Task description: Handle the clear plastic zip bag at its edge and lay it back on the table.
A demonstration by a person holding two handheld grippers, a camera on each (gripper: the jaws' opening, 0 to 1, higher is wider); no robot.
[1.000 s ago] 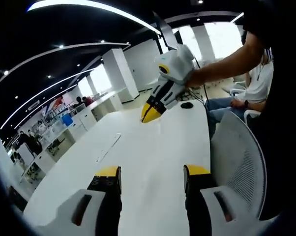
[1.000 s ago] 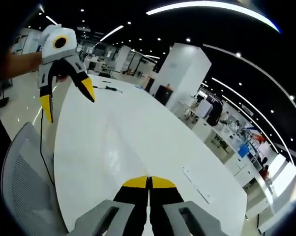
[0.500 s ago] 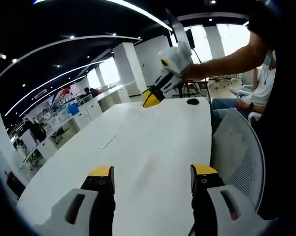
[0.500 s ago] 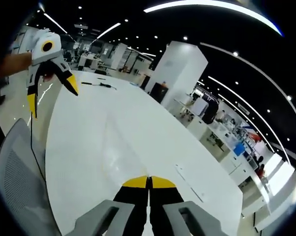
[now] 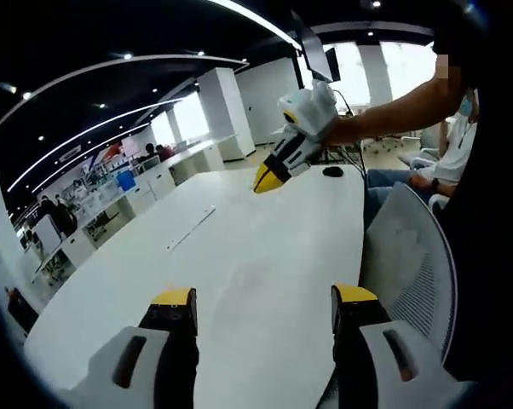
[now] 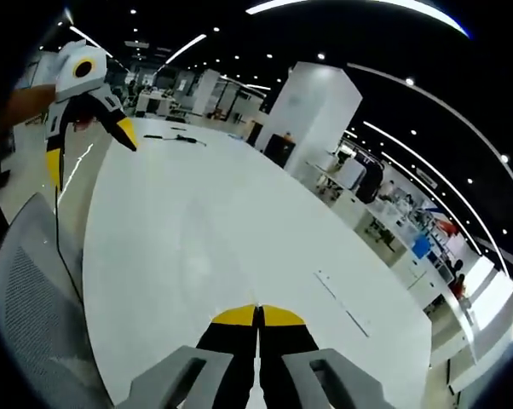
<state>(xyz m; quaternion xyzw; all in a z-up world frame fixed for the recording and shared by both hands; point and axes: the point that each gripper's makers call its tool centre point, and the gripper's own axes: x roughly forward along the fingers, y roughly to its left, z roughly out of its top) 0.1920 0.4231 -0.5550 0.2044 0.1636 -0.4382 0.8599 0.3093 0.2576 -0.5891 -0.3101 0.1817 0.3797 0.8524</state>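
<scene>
At lower centre of the right gripper view, my right gripper (image 6: 257, 317) is pressed together; whether it pinches the clear plastic zip bag, I cannot tell. My left gripper (image 5: 263, 300) gapes over the long white bench (image 5: 239, 256). I'd lower gently, flat.

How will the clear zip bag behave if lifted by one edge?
Probably floppy: the zip bag shows as a faint flat film on the glossy table, so it should drape. Likely very light and slick, apt to slide when pushed.
</scene>
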